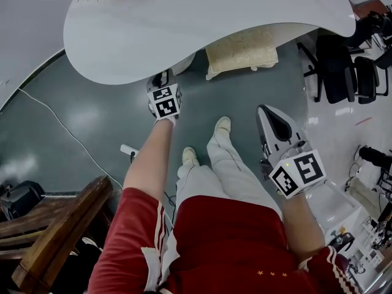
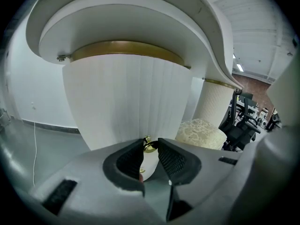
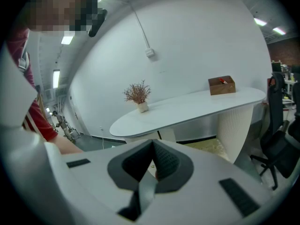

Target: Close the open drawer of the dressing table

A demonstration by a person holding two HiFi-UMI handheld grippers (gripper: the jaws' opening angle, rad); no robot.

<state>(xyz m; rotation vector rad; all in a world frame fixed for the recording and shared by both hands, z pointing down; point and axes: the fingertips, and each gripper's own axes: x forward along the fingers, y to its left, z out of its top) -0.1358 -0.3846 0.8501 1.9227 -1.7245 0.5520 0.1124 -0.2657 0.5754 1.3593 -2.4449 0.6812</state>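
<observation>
The dressing table (image 1: 202,17) has a white curved top and a ribbed white pedestal (image 2: 126,97) with a gold band. A small gold knob (image 2: 149,147) sticks out of the ribbed front. My left gripper (image 2: 150,144) is shut on that knob. In the head view my left gripper (image 1: 163,78) reaches under the table's front edge, with its tips hidden. How far the drawer stands out I cannot tell. My right gripper (image 1: 273,122) hangs to the right over the floor, away from the table. Its jaws (image 3: 152,159) are shut with nothing in them.
A cream padded stool (image 1: 242,51) stands under the table, right of the pedestal. Black office chairs (image 1: 343,66) stand at the right, a wooden chair (image 1: 55,225) at the lower left. A cable (image 1: 61,127) crosses the grey floor. A dried plant (image 3: 137,93) and a wooden box (image 3: 221,85) sit on the top.
</observation>
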